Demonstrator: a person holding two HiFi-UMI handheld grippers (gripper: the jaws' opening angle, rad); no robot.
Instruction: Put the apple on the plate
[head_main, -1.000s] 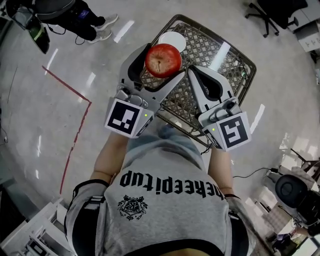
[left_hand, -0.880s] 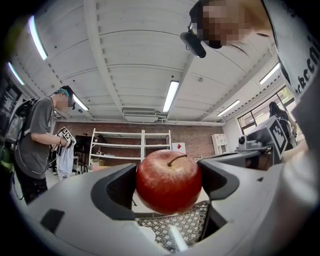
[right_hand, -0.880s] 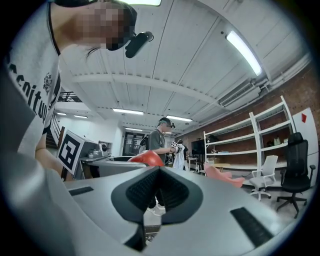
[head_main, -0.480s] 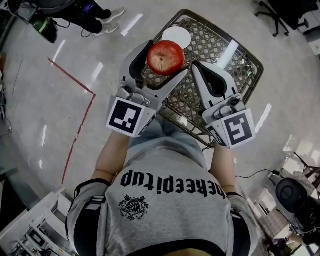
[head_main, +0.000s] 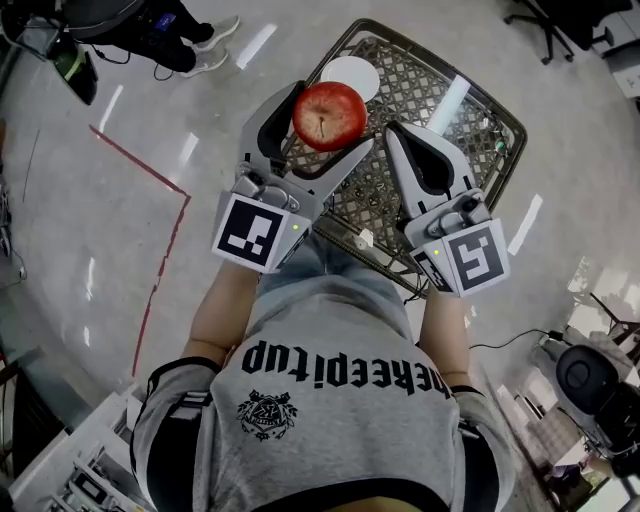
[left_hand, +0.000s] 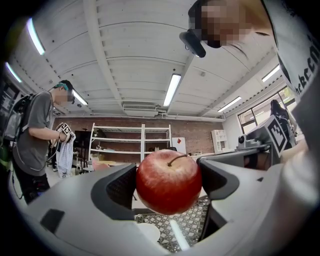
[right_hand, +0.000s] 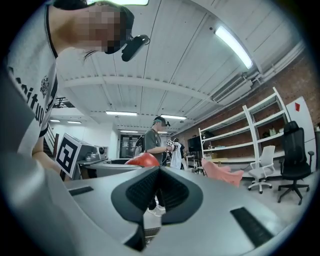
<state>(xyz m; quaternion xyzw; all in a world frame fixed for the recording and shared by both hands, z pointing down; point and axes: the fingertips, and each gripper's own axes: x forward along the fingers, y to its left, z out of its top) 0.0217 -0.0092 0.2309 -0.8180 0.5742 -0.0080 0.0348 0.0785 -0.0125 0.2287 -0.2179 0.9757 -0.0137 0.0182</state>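
Apple (head_main: 329, 112): red, stem facing the head camera, pinched by the L tongs (head_main: 322, 128). L gripper view confirms this: apple (left_hand: 169, 181) sits betw. both dark ribbed pads of the L tongs (left_hand: 169, 186), w/ contact on each side and the stem at upper R. The apple is held in the air, clear of the wire-mesh surface (head_main: 430, 100) below it, and is not on the plate.

Plate (head_main: 355, 72): white, round, resting on the mesh at the far L corner. In the head view the apple overlaps the plate's near edge. In the L gripper view the plate (left_hand: 145, 232) shows low, below and slightly L of the apple, w/ mesh (left_hand: 197, 215) beside it.

R tongs (head_main: 395, 135): pressed together, nothing betw. them. R gripper view shows the pads of the R tongs (right_hand: 158, 189) meeting along one seam. These tongs are just beside the L ones, over the mesh, apart from the apple. A sliver of the apple (right_hand: 142, 160) is visible past the L jaw.

Marker cubes: L (head_main: 250, 232) and R (head_main: 470, 257), both near the operator's torso.

Surroundings: red tape line (head_main: 160, 230) on the floor, L of the surface. Second person (left_hand: 37, 130) standing in bkgd. Shelving (left_hand: 142, 145) against a brick wall. Office chair (right_hand: 292, 160) at far R.
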